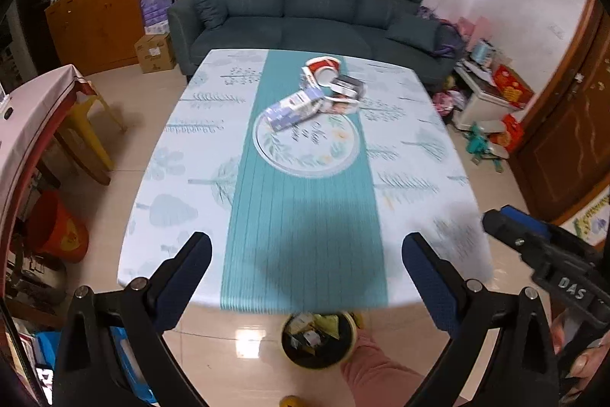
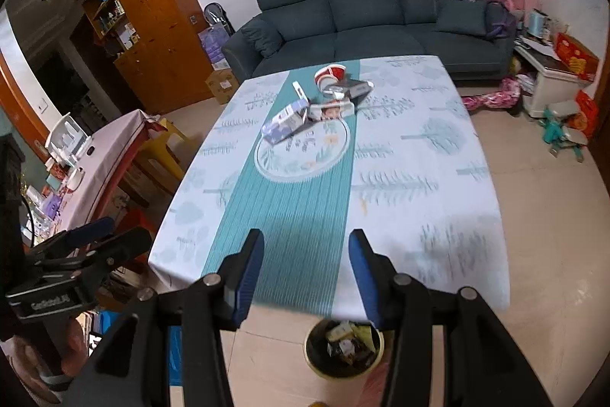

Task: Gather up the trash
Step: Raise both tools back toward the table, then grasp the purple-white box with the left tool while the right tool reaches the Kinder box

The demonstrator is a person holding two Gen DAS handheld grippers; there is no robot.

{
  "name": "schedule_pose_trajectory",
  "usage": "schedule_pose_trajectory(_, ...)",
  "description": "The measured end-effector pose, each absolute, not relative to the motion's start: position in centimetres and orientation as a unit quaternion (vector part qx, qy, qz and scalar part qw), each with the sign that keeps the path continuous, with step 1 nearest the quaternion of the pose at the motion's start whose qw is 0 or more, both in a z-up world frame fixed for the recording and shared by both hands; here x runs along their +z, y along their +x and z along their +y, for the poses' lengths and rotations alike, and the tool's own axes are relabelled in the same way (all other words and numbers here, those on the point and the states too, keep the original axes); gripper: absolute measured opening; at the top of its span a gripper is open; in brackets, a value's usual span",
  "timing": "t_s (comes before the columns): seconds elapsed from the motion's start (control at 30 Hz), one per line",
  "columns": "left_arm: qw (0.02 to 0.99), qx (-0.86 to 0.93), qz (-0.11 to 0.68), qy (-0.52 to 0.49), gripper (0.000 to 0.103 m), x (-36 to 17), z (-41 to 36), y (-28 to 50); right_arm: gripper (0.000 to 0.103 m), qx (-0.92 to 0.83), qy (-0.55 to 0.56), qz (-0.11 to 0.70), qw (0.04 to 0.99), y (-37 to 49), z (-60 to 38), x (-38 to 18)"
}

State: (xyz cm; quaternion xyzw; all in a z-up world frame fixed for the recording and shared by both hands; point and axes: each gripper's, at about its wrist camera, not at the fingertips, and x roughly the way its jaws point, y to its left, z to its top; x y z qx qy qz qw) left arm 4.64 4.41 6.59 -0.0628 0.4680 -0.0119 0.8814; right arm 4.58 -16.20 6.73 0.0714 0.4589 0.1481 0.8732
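Both my left gripper [image 1: 307,247] and right gripper [image 2: 306,247] hang with jaws apart and empty above the near table [image 1: 160,209] edge, the trash [image 1: 316,94] heaped mid-table, the bin [image 1: 318,340] below for drops.

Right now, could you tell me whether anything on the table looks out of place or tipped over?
Yes: a red paper cup lies on its side at the far end of the table, among small boxes strewn at odd angles. Nothing looks spilled.

"DAS" on right hand-held gripper [image 1: 507,224]
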Motion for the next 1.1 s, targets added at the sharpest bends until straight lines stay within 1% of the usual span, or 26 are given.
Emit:
schedule_pose_trajectory(0.23, 0.861, 0.015, 0.507, -0.034, 0.099, 3.7, 3.5, 17.5, 0.046, 0.188, 0.062, 0.489, 0.849, 15.7, -17.5, 4.4)
schedule_pose_trajectory(0.33, 0.848, 0.012, 0.529, -0.001, 0.099, 1.3, 2.8, 23.4, 0.046, 0.210, 0.054, 0.501, 0.838, 20.3, -18.1, 3.5)
schedule_pose_trajectory(0.5, 0.831, 0.006, 0.556, 0.039, 0.099, -2.3, 2.5, 30.0, 0.046, 0.239, 0.036, 0.520, 0.819, 27.8, -17.8, 1.1)
schedule_pose_trajectory(0.7, 0.811, -0.008, 0.582, 0.063, 0.099, -6.5, 2.7, 34.8, 0.046, 0.264, 0.027, 0.537, 0.800, 33.1, -16.3, -2.5)
schedule_pose_trajectory(0.83, 0.794, -0.021, 0.604, 0.071, 0.099, -9.0, 2.7, 36.9, 0.046, 0.278, 0.024, 0.549, 0.788, 34.8, -15.4, -4.2)
schedule_pose_trajectory(1.0, 0.782, -0.036, 0.617, 0.084, 0.096, -10.8, 2.7, 38.7, 0.043, 0.298, 0.014, 0.556, 0.775, 36.3, -14.4, -5.4)
schedule_pose_trajectory(1.03, 0.780, -0.038, 0.618, 0.087, 0.094, -11.0, 2.7, 39.0, 0.043, 0.302, 0.014, 0.556, 0.774, 36.4, -14.3, -5.5)
schedule_pose_trajectory(1.1, 0.774, -0.048, 0.625, 0.087, 0.084, -11.5, 2.6, 39.5, 0.043, 0.309, 0.010, 0.557, 0.771, 36.8, -13.9, -5.6)
